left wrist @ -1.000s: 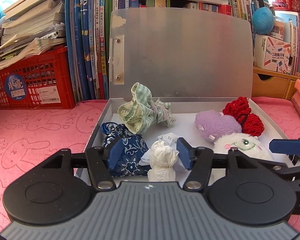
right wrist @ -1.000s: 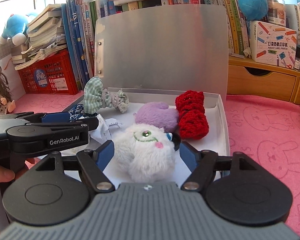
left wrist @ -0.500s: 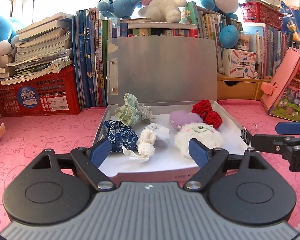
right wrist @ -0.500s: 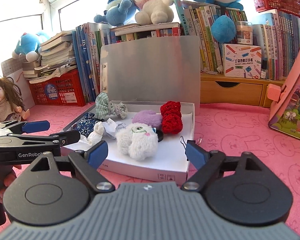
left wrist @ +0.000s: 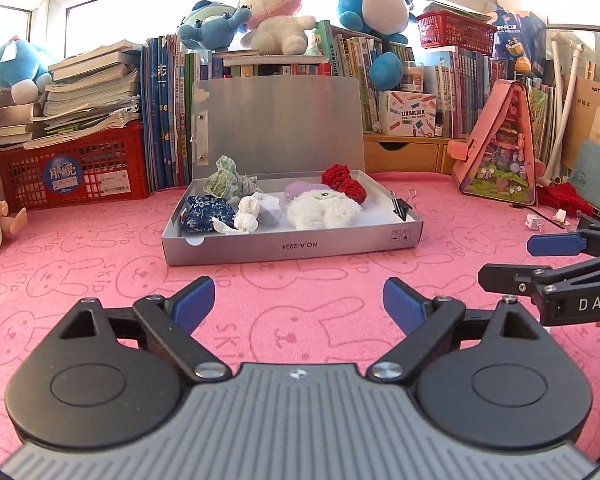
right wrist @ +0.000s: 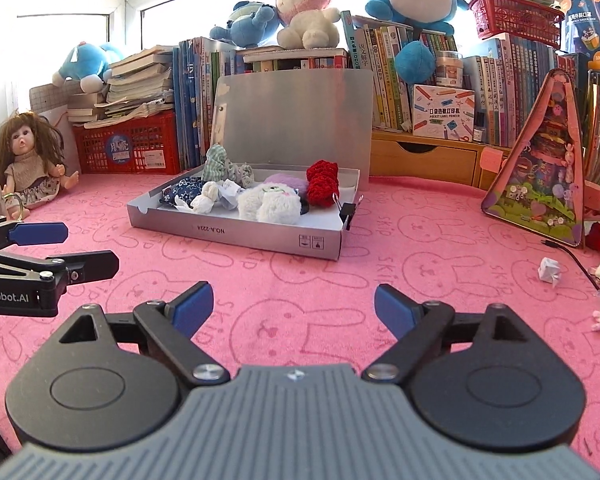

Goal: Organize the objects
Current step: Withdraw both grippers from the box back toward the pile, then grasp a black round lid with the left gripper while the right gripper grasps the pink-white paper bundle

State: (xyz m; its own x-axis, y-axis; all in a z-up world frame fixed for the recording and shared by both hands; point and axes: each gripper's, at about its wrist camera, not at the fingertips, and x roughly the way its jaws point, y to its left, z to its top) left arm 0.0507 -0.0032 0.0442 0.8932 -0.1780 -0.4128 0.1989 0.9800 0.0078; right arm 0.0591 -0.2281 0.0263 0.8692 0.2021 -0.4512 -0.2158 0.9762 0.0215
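Observation:
A grey open box (left wrist: 292, 246) (right wrist: 236, 236) sits on the pink mat with its lid upright. Inside lie a blue floral pouch (left wrist: 206, 218), a green checked cloth (left wrist: 222, 180), a white paper wad (left wrist: 248, 218), a white fluffy toy (left wrist: 322, 210) (right wrist: 268, 204), a purple plush (left wrist: 300, 190) and a red knitted piece (left wrist: 346, 182) (right wrist: 322, 180). A black binder clip (left wrist: 400, 208) (right wrist: 346, 212) grips the box's right rim. My left gripper (left wrist: 298, 306) is open and empty, well in front of the box. My right gripper (right wrist: 290, 306) is open and empty, also in front of it.
A red crate (left wrist: 76, 170) with books, a row of books and plush toys stand behind the box. A doll (right wrist: 32, 160) sits at far left. A pink triangular case (right wrist: 544, 168) stands at right. Small paper scraps (right wrist: 550, 270) lie on the mat at right.
Both grippers have pulled back from the box, open. The paper wad that sat between my left fingers and the white fluffy toy between my right fingers stay in the box.

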